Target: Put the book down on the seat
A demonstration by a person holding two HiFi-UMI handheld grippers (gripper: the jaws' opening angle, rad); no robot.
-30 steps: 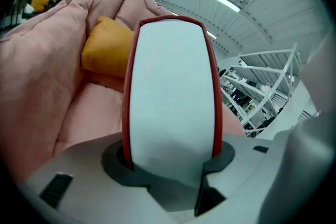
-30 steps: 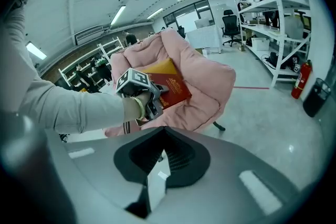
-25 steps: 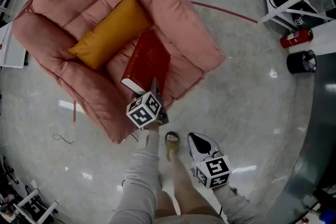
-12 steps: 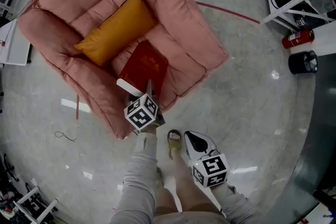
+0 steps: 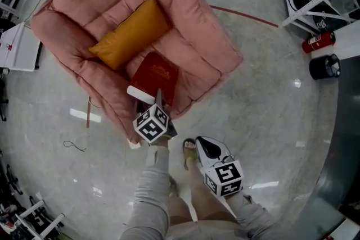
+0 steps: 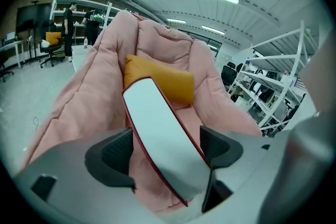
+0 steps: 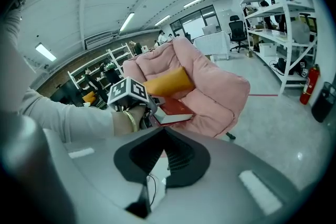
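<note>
The book (image 5: 156, 77) lies on the seat (image 5: 190, 71) just beside the cushion (image 5: 132, 34), so the left gripper (image 6: 167, 145), whose jaws have just been opening and are spread clear around its page edge, should back straight off without dragging it, while the right gripper (image 7: 163, 153) is pressed together, empty.

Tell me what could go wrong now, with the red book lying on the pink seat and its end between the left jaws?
1. The left gripper has just been opening its jaws, but the end of the book lies between them. A crooked pull back might catch the cover and drag it.
2. The book lies near the front edge of the soft seat, so it may slide off onto the floor.
</note>
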